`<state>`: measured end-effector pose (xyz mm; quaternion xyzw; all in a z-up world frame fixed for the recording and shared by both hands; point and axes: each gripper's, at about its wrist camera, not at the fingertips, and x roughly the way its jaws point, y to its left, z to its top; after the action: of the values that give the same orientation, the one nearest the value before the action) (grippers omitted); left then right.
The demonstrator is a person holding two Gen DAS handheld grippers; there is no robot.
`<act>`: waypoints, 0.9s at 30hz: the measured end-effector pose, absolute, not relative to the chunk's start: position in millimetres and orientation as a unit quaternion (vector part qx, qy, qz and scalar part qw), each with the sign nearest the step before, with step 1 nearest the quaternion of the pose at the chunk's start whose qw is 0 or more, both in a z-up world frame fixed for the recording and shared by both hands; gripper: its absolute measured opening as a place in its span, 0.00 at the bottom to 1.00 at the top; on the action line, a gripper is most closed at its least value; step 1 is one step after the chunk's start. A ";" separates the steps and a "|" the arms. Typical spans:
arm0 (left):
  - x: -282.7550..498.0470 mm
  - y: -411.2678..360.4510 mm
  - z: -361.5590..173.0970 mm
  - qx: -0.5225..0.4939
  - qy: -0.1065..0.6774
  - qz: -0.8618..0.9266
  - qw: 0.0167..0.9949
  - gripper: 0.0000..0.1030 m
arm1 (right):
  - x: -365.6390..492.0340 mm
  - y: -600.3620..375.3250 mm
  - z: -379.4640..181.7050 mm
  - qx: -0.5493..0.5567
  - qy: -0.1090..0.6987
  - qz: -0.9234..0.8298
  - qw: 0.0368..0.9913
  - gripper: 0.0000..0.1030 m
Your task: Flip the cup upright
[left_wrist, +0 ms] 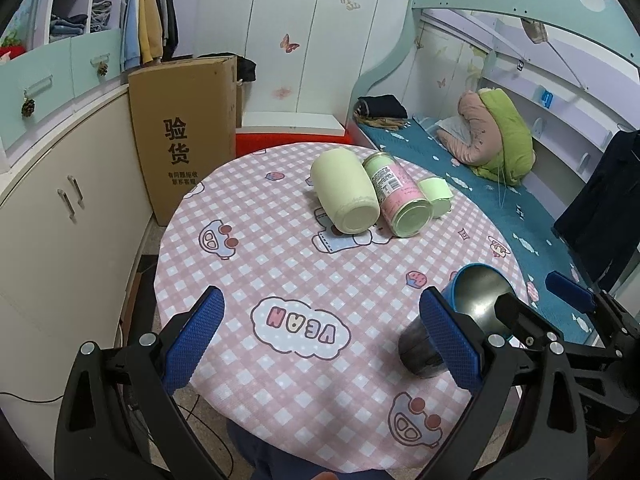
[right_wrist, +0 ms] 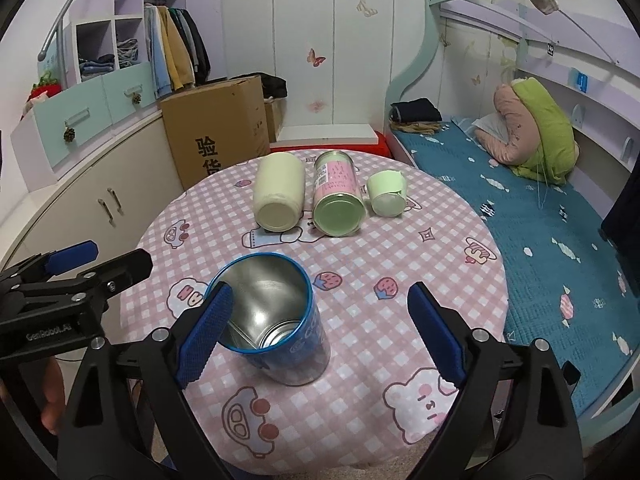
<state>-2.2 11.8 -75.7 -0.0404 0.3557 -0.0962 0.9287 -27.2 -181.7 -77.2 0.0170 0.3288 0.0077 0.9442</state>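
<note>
A blue steel cup stands upright on the round checked table, its open mouth up. It also shows in the left wrist view, near the table's right edge. My right gripper is open; the cup stands between its jaws, close to the left finger and apart from the right one. My left gripper is open and empty above the table's near side. Three cups lie on their sides at the far side: a cream one, a pink-green one and a small green one.
A cardboard box stands beyond the table on the left, next to white cabinets. A bunk bed with a blue cover runs along the right. The left gripper's frame reaches in at the left of the right wrist view.
</note>
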 end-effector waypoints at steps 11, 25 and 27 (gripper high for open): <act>-12.9 3.1 -64.8 -0.027 0.340 -0.089 0.936 0.92 | -39.3 -190.3 -62.8 0.021 0.315 0.001 0.949 0.87; -25.2 -5.0 -43.2 -0.020 0.303 -0.085 0.949 0.92 | -46.0 -191.4 -41.8 0.018 0.294 -0.004 0.956 0.90; -25.8 -5.7 -42.2 -0.020 0.301 -0.083 0.950 0.92 | -47.2 -191.2 -40.3 0.017 0.292 -0.005 0.956 0.90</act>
<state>-25.8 -5.7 -42.2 -0.0204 0.3006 -0.0829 0.9499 -47.2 -191.2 -40.3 0.0171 0.2919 -0.0051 0.9563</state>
